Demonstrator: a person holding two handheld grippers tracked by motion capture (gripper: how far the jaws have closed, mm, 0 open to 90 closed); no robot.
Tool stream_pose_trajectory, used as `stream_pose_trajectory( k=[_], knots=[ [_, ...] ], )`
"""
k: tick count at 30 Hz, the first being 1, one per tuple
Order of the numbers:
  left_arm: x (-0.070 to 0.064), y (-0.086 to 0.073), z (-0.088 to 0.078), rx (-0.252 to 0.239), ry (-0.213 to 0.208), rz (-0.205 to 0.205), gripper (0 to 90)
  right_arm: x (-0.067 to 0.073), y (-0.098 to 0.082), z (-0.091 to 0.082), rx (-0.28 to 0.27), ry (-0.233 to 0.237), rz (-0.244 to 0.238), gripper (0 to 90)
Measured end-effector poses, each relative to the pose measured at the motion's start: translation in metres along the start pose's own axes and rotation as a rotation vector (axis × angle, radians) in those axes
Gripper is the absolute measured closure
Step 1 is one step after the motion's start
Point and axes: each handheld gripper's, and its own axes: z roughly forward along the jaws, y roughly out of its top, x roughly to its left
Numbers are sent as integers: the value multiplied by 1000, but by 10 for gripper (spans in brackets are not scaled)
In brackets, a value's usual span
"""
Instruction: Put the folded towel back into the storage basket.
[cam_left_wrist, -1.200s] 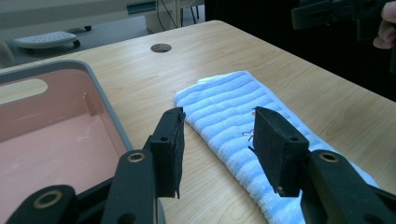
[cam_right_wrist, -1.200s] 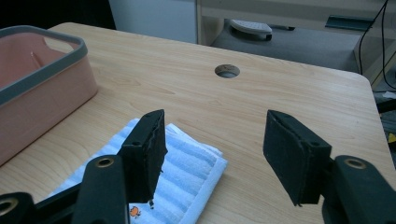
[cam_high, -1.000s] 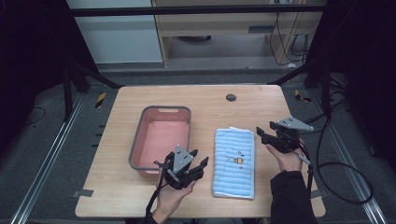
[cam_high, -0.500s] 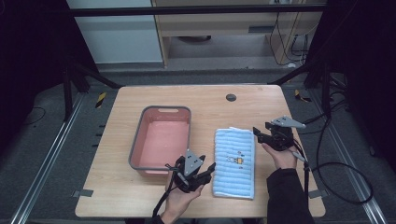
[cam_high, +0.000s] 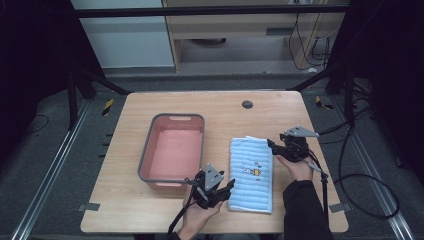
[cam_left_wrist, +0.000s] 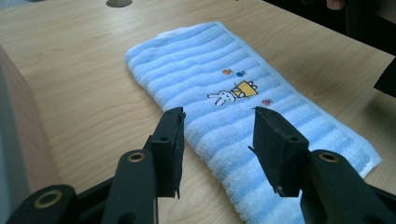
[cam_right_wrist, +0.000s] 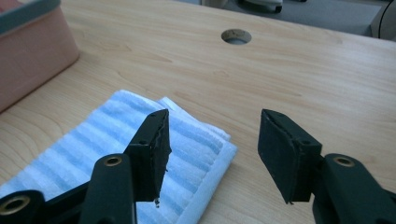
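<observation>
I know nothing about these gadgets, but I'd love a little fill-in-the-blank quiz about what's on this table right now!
1. The folded light blue striped towel lies flat on the wooden table, to the ____ of the pink plastic basin in the high view.
2. The picture embroidered on the towel shows a small white ____.
3. Both the left gripper and the right gripper have their black jaws ____.
4. The inside of the basin looks ____.

Missing words: right; rabbit; open; empty

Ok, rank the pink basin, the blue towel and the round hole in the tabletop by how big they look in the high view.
1. Pink basin: largest.
2. Blue towel: somewhat smaller, narrower than the basin though about as long.
3. Round hole: by far the smallest. It lies farther from the camera, but that would not change the order.
</observation>
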Motion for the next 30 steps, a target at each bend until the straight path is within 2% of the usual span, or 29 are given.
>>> stream_pose_trajectory(
  k=[7, 19, 30],
  knots=[
    [-4, -7, 11, 28, 2, 3, 528, -2, -8, 8, 25, -7, 9, 443],
    [-3, -18, 27, 94, 8, -10, 531, 2, -16, 25, 84, -3, -22, 453],
    [-3, -25, 34, 125, 4, -12, 555, 4, -23, 36, 133, 10, -22, 465]
  ],
)
